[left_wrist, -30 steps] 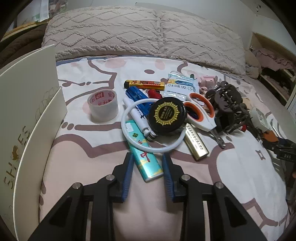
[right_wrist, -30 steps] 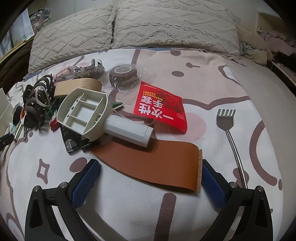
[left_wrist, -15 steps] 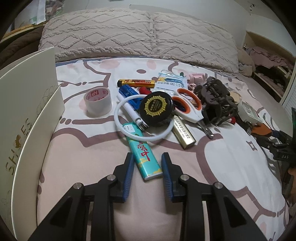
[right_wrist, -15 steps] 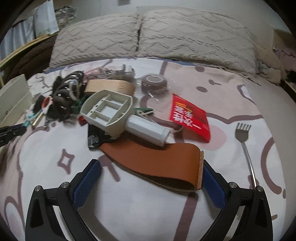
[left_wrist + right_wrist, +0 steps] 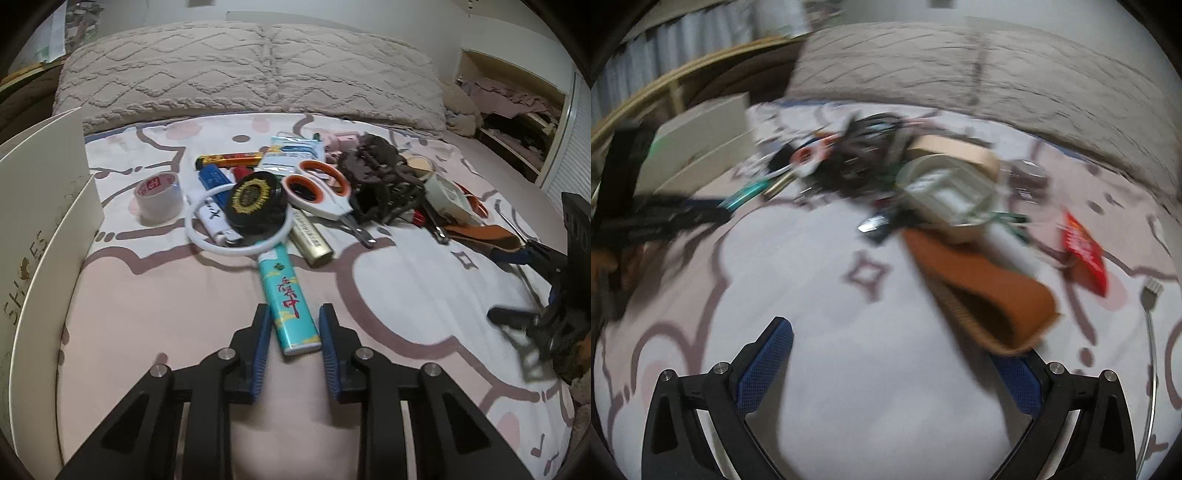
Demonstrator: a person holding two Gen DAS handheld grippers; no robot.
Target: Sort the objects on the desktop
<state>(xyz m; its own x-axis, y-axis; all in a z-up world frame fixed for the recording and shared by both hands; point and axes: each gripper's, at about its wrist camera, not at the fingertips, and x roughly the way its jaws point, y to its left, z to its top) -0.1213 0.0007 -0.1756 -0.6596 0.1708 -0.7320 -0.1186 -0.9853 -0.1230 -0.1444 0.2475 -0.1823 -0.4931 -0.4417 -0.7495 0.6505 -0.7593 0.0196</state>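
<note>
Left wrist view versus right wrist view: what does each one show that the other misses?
Only the left wrist view shows the tape roll, the black round tin on the white ring, and the left gripper with its jaws either side of the teal tube. Only the right wrist view, heavily blurred, shows the red packet and the open, empty right gripper. Both show the patterned bedsheet, the pillows and the brown leather strip.
</note>
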